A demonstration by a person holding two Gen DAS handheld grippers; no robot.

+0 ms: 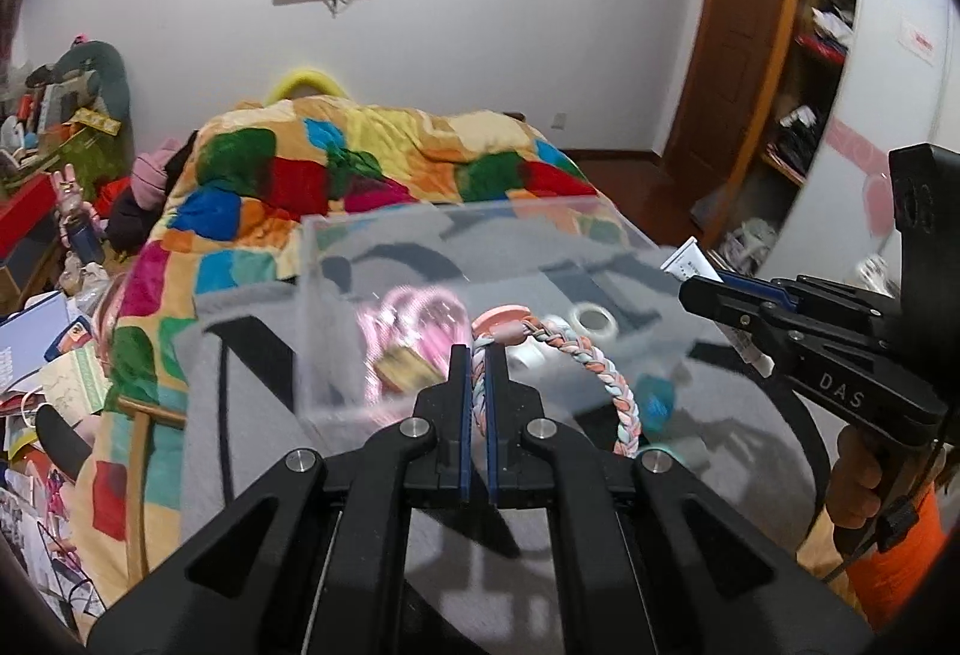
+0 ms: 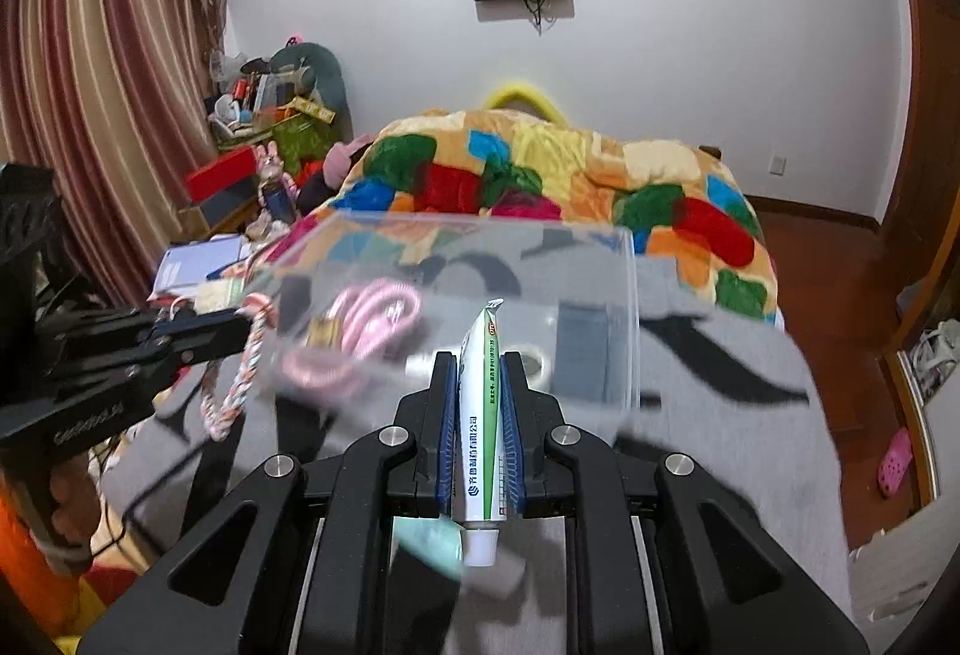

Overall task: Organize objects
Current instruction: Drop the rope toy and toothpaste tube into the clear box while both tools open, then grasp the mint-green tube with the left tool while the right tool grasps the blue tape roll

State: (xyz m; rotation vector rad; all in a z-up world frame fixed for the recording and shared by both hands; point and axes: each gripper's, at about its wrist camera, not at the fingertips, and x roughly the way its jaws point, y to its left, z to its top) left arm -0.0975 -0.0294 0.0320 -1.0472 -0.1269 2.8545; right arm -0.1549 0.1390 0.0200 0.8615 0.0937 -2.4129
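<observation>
A clear plastic box point(image 1: 336, 259) stands on the grey blanket of the bed; it also shows in the right wrist view point(image 2: 624, 295). Inside lie a pink coiled cable point(image 1: 414, 313), a small gold item point(image 1: 408, 373) and a tape roll point(image 1: 591, 320). My left gripper point(image 1: 478, 355) is shut on a braided pink, white and blue rope ring point(image 1: 606, 373), held at the box's near wall. My right gripper point(image 2: 480, 361) is shut on a white and green tube point(image 2: 483, 415), held upright just before the box. The right gripper also shows in the left wrist view point(image 1: 702, 289).
A colourful patchwork quilt point(image 1: 360, 163) covers the far half of the bed. Cluttered books and toys point(image 1: 54, 295) lie to the left. A wooden shelf unit point(image 1: 798, 85) stands at the right. A teal object point(image 1: 654, 403) lies on the blanket near the box.
</observation>
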